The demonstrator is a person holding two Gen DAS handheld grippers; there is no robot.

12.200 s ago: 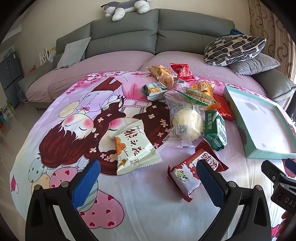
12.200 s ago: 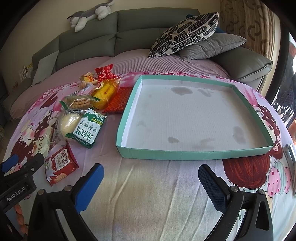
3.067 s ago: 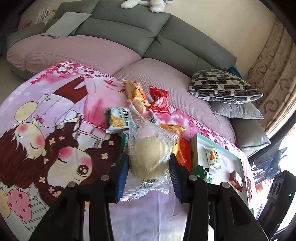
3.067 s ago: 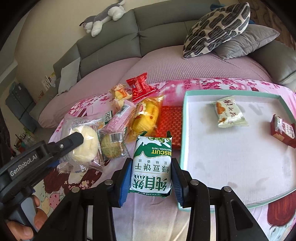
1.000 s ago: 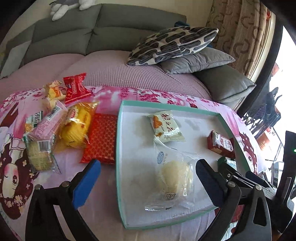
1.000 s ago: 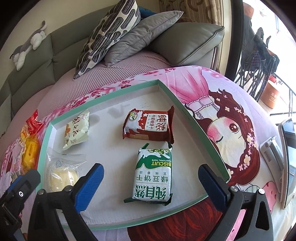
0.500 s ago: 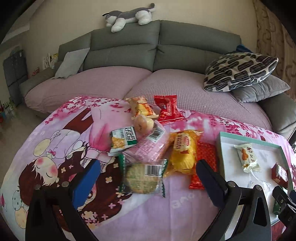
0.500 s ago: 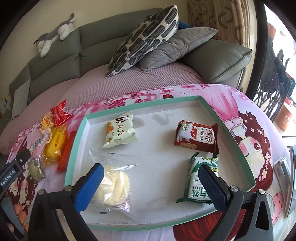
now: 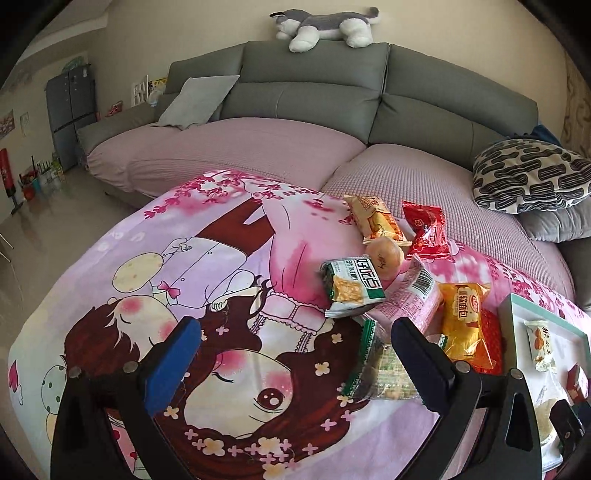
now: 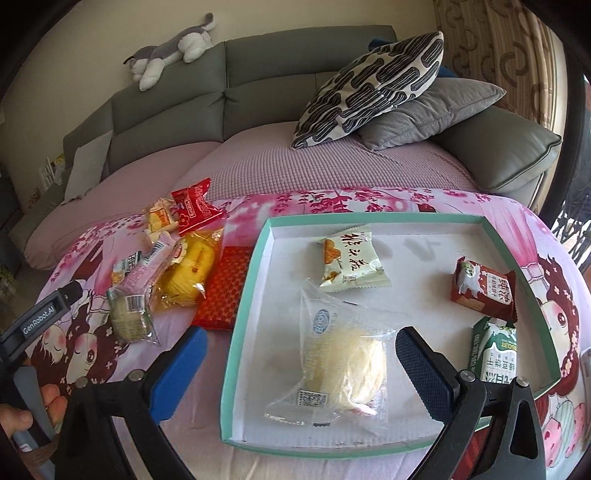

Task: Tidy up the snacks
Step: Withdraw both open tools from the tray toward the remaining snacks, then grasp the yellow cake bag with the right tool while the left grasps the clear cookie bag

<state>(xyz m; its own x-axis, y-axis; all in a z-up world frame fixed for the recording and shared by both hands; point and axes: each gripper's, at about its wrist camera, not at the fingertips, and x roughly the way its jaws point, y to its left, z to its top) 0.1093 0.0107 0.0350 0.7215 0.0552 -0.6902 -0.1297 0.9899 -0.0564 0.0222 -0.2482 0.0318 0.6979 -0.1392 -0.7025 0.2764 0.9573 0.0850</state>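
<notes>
A grey sofa [image 9: 314,88] with a plush toy [image 9: 325,27] on its back and a patterned cushion [image 10: 373,88] is seen behind the printed cloth [image 9: 184,258]. The teal tray [image 10: 247,314] is found to hold a bun in clear wrap [image 10: 347,365], a cream packet [image 10: 351,260], a red-brown packet [image 10: 484,291] and a green biscuit pack [image 10: 493,354]. Loose snacks remain heaped left of the tray: a yellow bread pack [image 9: 463,317], a red flat packet [image 10: 223,291], a green cracker packet [image 9: 351,286]. A clear-wrapped round biscuit [image 9: 384,365] lies just inside the right finger of the left gripper [image 9: 295,362], whose fingers are spread with nothing held. The right gripper [image 10: 301,365] is spread likewise above the tray's near edge, over the bun.
</notes>
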